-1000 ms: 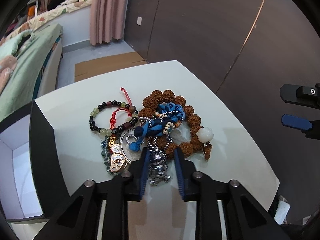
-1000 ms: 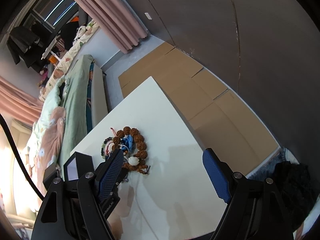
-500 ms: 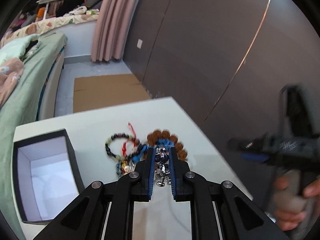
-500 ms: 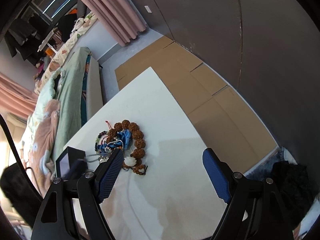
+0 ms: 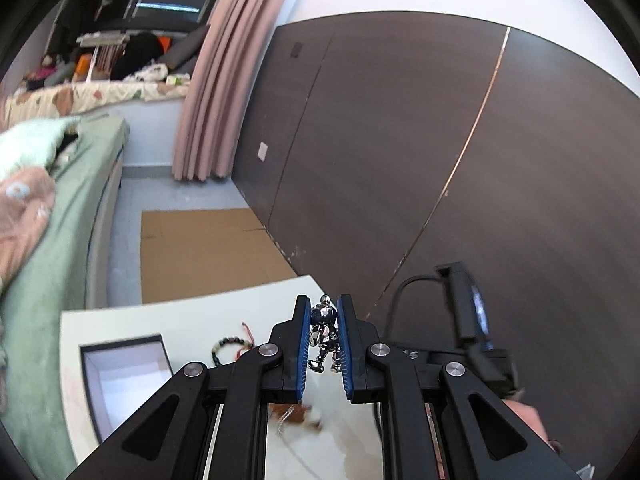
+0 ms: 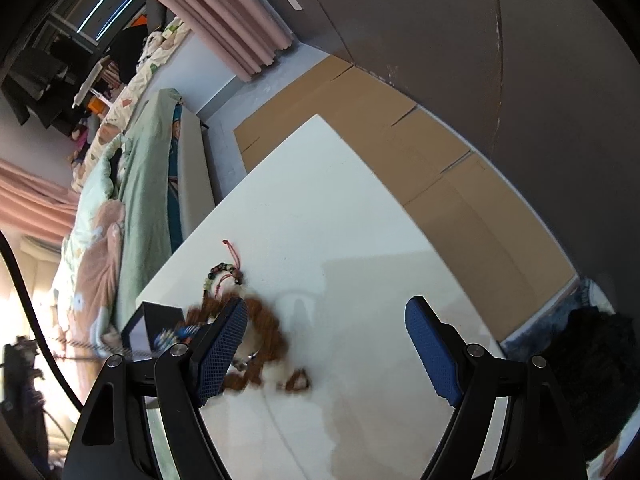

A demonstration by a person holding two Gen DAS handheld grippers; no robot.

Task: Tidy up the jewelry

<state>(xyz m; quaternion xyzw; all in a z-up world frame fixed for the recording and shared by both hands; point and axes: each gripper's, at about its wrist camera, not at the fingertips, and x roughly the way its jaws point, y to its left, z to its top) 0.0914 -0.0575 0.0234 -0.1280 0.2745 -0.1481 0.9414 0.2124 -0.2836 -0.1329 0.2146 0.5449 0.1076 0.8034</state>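
Observation:
My left gripper [image 5: 323, 303] is shut on a small silver and dark blue figure charm [image 5: 325, 338], held high above the white table [image 5: 192, 316]. In the right wrist view a thin chain [image 6: 86, 345] runs taut from the pile toward the left edge, with a blurred blue piece [image 6: 176, 331] hanging on it. A brown seed-bead bracelet [image 6: 266, 330] lies blurred on the table, with a green and black bead bracelet with red cord [image 6: 224, 276] behind it. My right gripper [image 6: 326, 314] hovers open above the brown beads, holding nothing.
A black box with a white inside [image 5: 120, 368] stands open at the table's left. Left of the table is a bed with green bedding [image 6: 140, 184]. Flat cardboard [image 6: 400, 140] covers the floor by a dark wall. A hand [image 5: 528, 420] holds the right tool.
My left gripper has risen off the pile with the silver charm, pulling a chain and the blue piece along. The brown beads have shifted. The right gripper drifted slightly toward the pile, still open.

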